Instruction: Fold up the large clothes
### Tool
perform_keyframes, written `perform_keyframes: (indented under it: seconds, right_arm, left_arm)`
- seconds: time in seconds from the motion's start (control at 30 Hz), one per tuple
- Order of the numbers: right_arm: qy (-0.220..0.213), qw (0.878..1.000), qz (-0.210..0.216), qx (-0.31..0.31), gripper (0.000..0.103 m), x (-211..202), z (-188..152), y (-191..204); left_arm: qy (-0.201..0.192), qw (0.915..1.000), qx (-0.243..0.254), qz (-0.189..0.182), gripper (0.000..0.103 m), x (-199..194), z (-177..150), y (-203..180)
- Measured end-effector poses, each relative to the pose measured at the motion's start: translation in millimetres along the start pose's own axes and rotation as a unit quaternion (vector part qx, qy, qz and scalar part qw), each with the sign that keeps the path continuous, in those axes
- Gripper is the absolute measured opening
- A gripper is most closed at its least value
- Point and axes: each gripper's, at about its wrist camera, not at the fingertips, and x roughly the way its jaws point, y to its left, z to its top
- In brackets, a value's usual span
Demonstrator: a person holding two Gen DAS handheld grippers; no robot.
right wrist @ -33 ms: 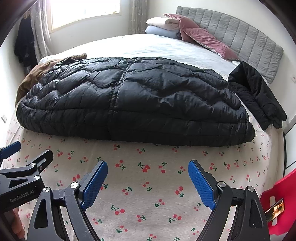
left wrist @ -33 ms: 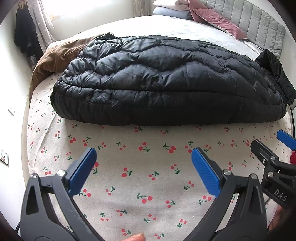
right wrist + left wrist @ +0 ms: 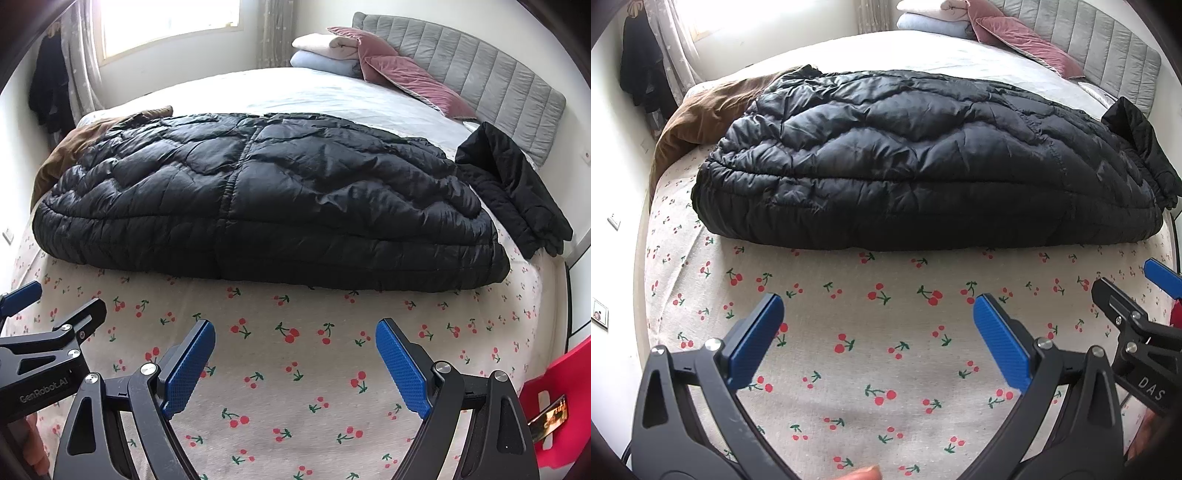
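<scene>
Both grippers hover low over the cherry-print sheet, jaws spread wide and empty: left gripper, right gripper, side by side. Just beyond lies the black puffer coat, already doubled lengthwise. Its slick, springy fill could slip a shallow pinch and let the fold reopen.

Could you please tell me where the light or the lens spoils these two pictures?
Left wrist view: fisheye bows the cherry-print bed sheet; window corner overexposed. Right wrist view: window blown out, sheen on the black quilted puffer coat, dark vignette at corners.
</scene>
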Motion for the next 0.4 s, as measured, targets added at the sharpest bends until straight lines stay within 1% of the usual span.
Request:
perform_keyframes:
  seconds: [0.23,0.4]
  right_arm:
    - [0.009,1.000,-0.001,0.005,0.090,6,1,-1]
    - [0.020,1.000,0.007,0.013,0.090,12,0,-3]
  left_arm:
    - [-0.004,1.0000,0.003,0.004,0.102,2,0,0]
    - [0.000,1.0000,0.003,0.006,0.102,6,0,0]
